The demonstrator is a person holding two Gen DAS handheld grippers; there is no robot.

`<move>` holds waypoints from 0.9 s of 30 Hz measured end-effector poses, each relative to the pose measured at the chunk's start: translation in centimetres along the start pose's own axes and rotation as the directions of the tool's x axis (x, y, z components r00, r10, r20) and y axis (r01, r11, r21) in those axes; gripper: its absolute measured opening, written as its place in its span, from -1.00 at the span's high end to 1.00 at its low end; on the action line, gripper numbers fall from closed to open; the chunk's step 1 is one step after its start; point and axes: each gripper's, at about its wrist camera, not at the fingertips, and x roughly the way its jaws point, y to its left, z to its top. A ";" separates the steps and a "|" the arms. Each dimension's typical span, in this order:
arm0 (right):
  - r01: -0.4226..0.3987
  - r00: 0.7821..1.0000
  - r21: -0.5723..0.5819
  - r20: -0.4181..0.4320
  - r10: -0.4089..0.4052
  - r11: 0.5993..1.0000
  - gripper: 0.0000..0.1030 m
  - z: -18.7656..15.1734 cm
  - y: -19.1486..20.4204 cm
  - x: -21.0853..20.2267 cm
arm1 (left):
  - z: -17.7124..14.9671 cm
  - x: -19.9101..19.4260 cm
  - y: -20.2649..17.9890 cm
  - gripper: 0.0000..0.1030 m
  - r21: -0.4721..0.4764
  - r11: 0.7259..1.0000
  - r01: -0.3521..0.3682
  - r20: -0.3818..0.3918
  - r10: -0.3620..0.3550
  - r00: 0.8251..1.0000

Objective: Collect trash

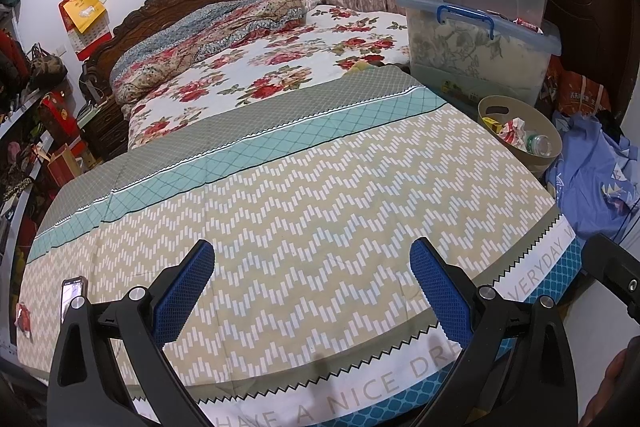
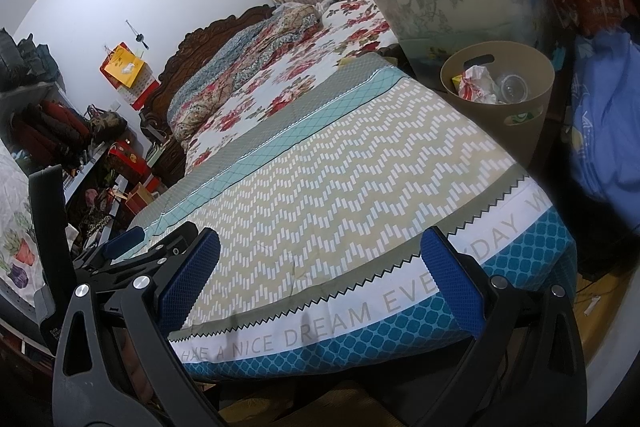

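Beige plastic forms the bin (image 1: 536,157) seen beside the bed (image 1: 304,195), near its right edge, with crumpled paper (image 1: 514,131) and a bottle (image 1: 538,143) inside. Both the left claw (image 1: 312,291) and the right claw (image 2: 320,279) are held wide open and empty above the bedspread.

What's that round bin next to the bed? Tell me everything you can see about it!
The bin is a round, tan basket that looks like plastic, with cut-out handle slots near its rim. It stands upright, open at the top, beside the bed's far corner and in front of a clear storage box. Inside are a crumpled red-and-white wrapper, a clear plastic bottle and something yellow. Blue cloth lies beside it. Neither gripper touches it.
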 end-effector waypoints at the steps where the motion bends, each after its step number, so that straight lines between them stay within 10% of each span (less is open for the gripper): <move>1: 0.000 1.000 0.000 0.000 0.000 1.000 -0.93 0.0 0.0 0.0 | 0.0 0.0 0.0 -0.83 0.000 1.000 0.000 0.000 0.000 1.000; 27: 0.000 1.000 0.004 -0.003 0.000 1.000 -0.93 0.2 0.0 0.0 | -0.6 0.5 -0.3 -0.83 0.009 1.000 0.011 -0.014 -0.011 1.000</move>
